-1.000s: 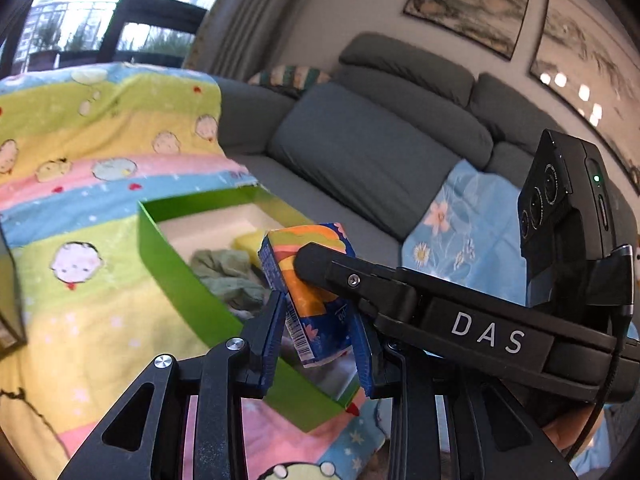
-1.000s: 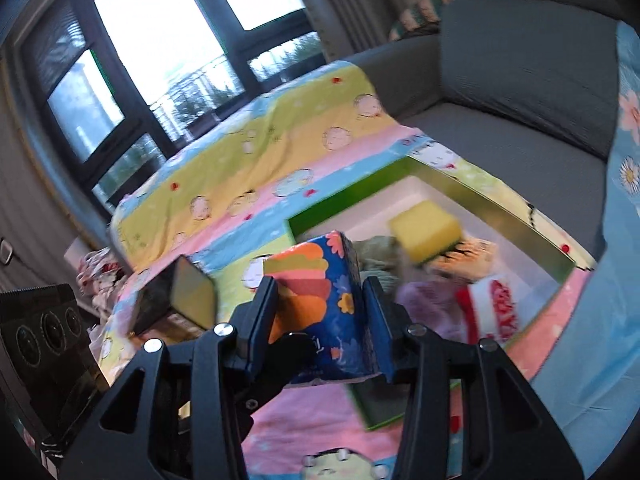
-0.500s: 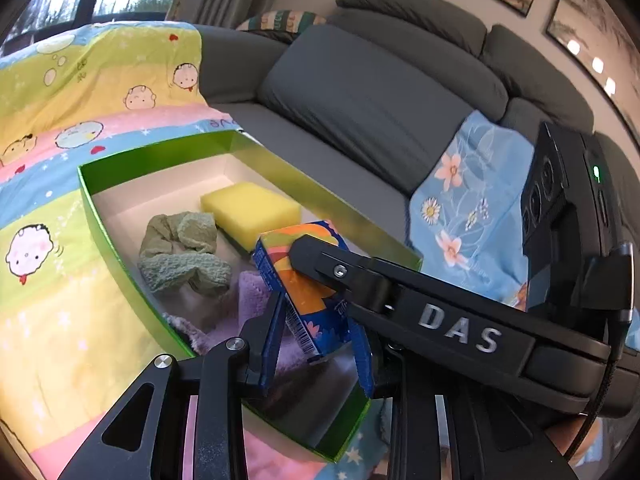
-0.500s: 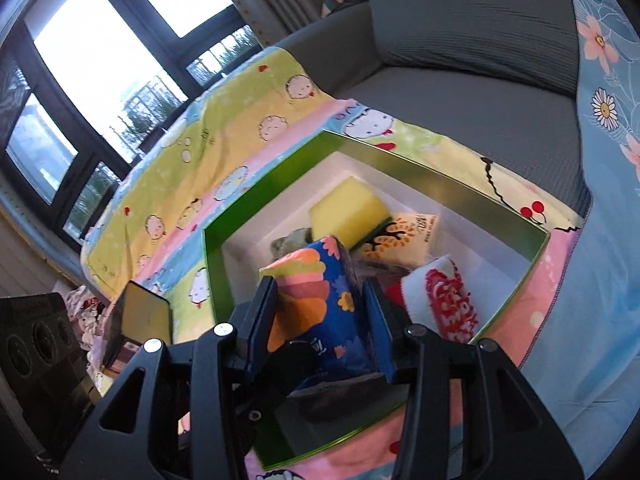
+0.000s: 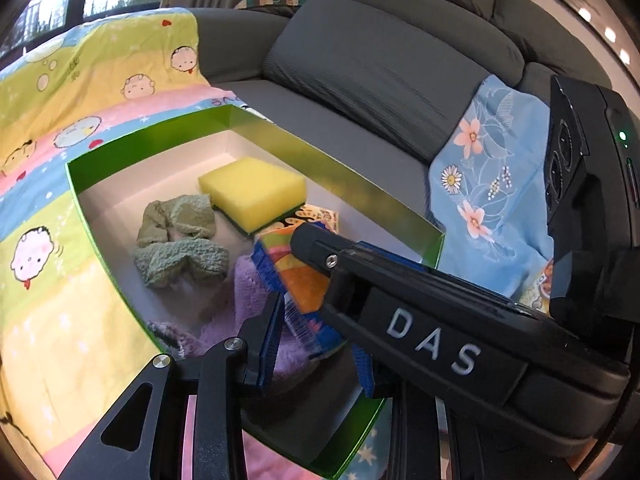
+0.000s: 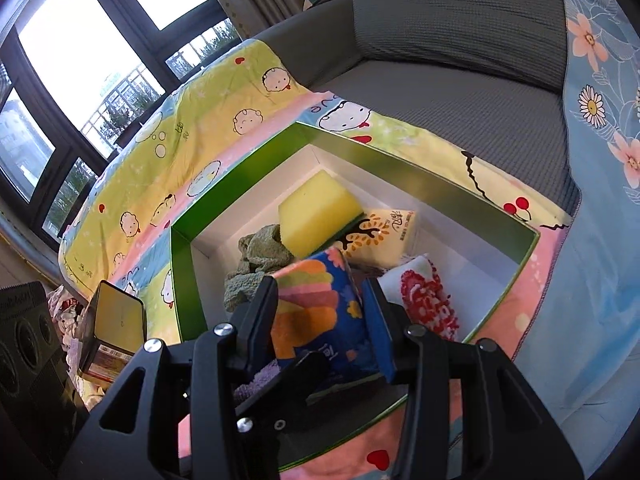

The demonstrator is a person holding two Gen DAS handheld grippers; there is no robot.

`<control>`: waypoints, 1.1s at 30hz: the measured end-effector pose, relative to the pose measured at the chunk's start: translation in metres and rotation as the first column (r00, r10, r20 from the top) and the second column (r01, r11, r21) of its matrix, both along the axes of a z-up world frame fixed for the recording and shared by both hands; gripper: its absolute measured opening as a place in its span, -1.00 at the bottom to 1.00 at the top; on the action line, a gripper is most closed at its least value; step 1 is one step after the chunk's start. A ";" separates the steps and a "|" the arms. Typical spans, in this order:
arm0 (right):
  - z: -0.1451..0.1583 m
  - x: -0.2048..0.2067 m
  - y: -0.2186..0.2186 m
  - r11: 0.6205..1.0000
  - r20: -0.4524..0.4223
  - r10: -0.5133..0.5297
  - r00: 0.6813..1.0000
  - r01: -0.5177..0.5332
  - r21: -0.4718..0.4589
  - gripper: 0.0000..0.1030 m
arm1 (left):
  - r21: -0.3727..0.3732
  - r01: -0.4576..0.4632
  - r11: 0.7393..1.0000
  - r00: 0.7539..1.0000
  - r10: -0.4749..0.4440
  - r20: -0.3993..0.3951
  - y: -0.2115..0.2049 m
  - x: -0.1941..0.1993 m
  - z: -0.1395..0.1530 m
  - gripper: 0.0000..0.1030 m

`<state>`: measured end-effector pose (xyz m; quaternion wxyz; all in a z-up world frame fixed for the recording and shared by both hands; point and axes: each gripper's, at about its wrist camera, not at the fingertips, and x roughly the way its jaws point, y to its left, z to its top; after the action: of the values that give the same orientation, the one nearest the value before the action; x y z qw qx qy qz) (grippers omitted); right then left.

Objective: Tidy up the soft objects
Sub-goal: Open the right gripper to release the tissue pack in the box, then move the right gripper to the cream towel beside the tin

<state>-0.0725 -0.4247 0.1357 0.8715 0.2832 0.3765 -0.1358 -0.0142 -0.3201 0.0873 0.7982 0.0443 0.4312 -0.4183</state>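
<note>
Both grippers are on the same thing here: the colourful tissue pack (image 6: 320, 312), blue with orange and pink bands. The right gripper (image 6: 324, 320) has it squarely between its blue pads, jaws partly closed and pressing on both sides of the pack. The left gripper (image 5: 316, 344) pinches the pack's end (image 5: 300, 280) from the other side, its jaws narrower, the near pad flat against the wrapper's barcode edge.

The pack hangs just over the near part of the green box (image 6: 184, 280), right above the purple fluffy cloth (image 5: 244, 292) lying below the fingers. Just beyond the fingertips sits the crumpled green cloth (image 5: 176, 244), and farther ahead the yellow sponge (image 5: 252, 192). Beside the sponge, to the right of the right gripper's fingers, is a white tissue packet with an orange tree print (image 6: 384, 228), and close by the right pad a white cloth with a red pattern (image 6: 424, 304). The box rests on a cartoon-print blanket (image 5: 52, 208) spread over the grey sofa (image 5: 360, 64).

Compared with a second ago, both grippers have tipped downward and come in over the box: then the pack was held at the box's near wall with the contents half hidden, now the whole white floor of the box shows ahead. Neither grip on the pack has changed.
</note>
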 end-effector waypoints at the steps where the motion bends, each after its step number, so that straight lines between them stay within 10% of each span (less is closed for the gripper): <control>1: 0.000 -0.001 -0.001 1.000 0.000 -0.005 1.000 0.005 -0.002 -0.13 | -0.001 -0.005 1.000 1.000 0.005 0.001 0.002 -0.001 0.001 -0.39; 8: 0.004 -0.003 0.004 1.000 0.021 0.004 1.000 -0.004 -0.017 0.27 | -0.004 -0.053 0.999 0.998 0.053 0.022 0.023 -0.002 0.011 -0.39; 12: 0.019 -0.014 0.007 0.999 0.096 -0.008 0.995 0.012 -0.038 0.75 | -0.015 -0.081 0.997 0.996 0.081 0.034 0.045 -0.005 0.019 -0.13; 22: 0.039 -0.013 0.050 0.988 0.147 0.096 0.984 -0.076 -0.135 0.92 | -0.121 -0.238 0.964 0.964 0.250 0.089 0.144 -0.028 0.052 0.61; 28: 0.048 -0.010 0.090 0.968 0.187 0.231 0.955 -0.206 -0.144 0.98 | -0.104 -0.444 0.890 0.881 0.455 0.128 0.237 -0.051 0.046 0.64; 33: 0.048 -0.002 0.135 0.929 0.156 0.344 0.926 -0.313 -0.196 0.98 | -0.088 -0.652 0.753 0.744 0.658 0.117 0.321 -0.070 0.025 0.64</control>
<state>-0.0747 -0.2895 0.1833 0.9342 0.1531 0.3222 0.0086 -0.0841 0.0008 0.1119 0.9232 -0.0968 0.3533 -0.1162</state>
